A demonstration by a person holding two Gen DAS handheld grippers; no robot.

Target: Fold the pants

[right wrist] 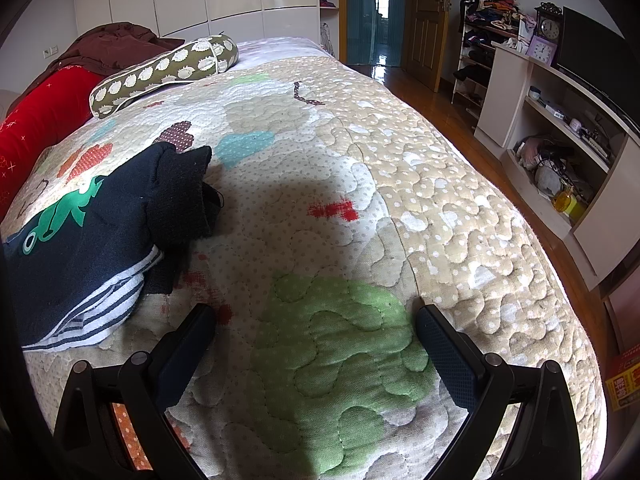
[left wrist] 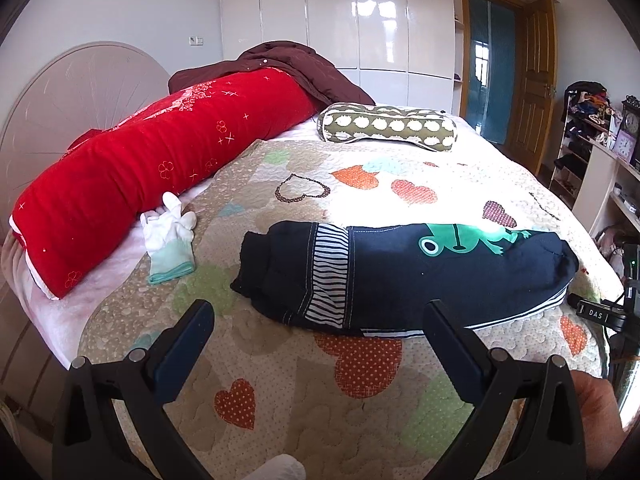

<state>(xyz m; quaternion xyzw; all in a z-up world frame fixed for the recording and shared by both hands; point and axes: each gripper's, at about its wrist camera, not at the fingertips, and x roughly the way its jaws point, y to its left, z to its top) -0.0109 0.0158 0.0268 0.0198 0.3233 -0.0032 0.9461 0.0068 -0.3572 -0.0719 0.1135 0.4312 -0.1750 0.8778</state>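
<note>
The navy pants (left wrist: pixel 400 272), with a green frog print and striped lining, lie folded in a compact bundle on the quilted bedspread (left wrist: pixel 280 380). In the right wrist view the pants (right wrist: pixel 92 240) lie at the left with the dark cuffs on top. My left gripper (left wrist: pixel 320 312) is open and empty, just in front of the bundle's near edge. My right gripper (right wrist: pixel 316 316) is open and empty over bare quilt (right wrist: pixel 340 340), to the right of the pants and apart from them.
A long red bolster (left wrist: pixel 132 176), a pair of white gloves (left wrist: pixel 172 236) and a green patterned pillow (left wrist: pixel 388 126) lie on the bed. A dark red blanket (left wrist: pixel 288 68) is at the head. A shelf unit (right wrist: pixel 560 140) stands right of the bed.
</note>
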